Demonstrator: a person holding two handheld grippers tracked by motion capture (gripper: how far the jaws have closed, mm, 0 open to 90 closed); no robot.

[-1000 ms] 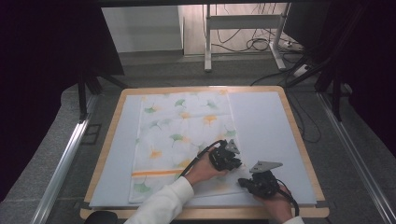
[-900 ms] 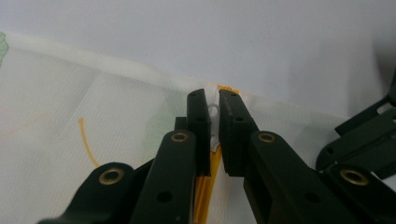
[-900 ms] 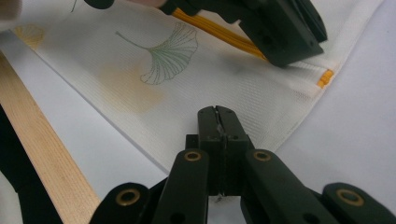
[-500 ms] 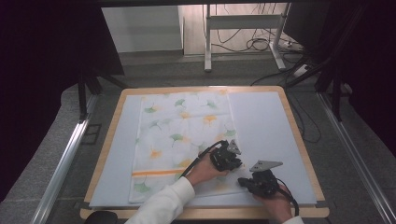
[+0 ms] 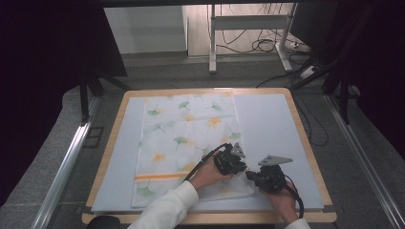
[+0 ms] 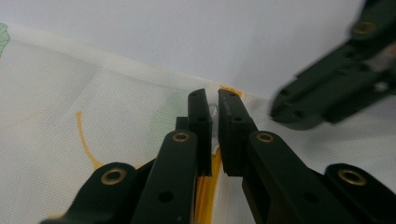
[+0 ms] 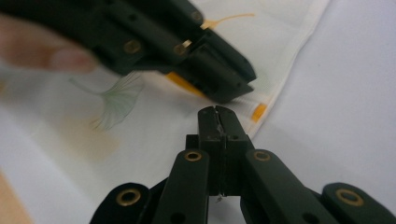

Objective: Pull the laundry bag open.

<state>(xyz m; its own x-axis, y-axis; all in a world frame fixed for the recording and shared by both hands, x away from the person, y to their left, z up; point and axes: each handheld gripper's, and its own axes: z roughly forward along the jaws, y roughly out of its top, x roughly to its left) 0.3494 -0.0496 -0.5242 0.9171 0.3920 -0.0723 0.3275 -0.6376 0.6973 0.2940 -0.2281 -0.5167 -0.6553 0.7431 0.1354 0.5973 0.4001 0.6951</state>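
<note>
White cloth [image 5: 186, 143] printed with green and orange leaves and crossed by an orange stripe lay flat on a pale blue mat [image 5: 272, 124] covering the wooden counter [image 5: 305, 143], left of the centre, its near right corner under the two grippers. Left gripper [image 5: 237, 168], held by the left hand [image 5: 206, 172], stood over that corner; in the left gripper view its fingers [image 6: 201, 126] were almost together, pinching a small raised fold of the cloth at its hem. Just to the right, the right gripper [image 5: 249, 175], in the right hand [image 5: 282, 200], lay low at the cloth's right edge; in the right gripper view its fingers [image 7: 208, 128] were pressed together with a thin sliver of fabric between them. Both grippers' tips were very near each other.
</note>
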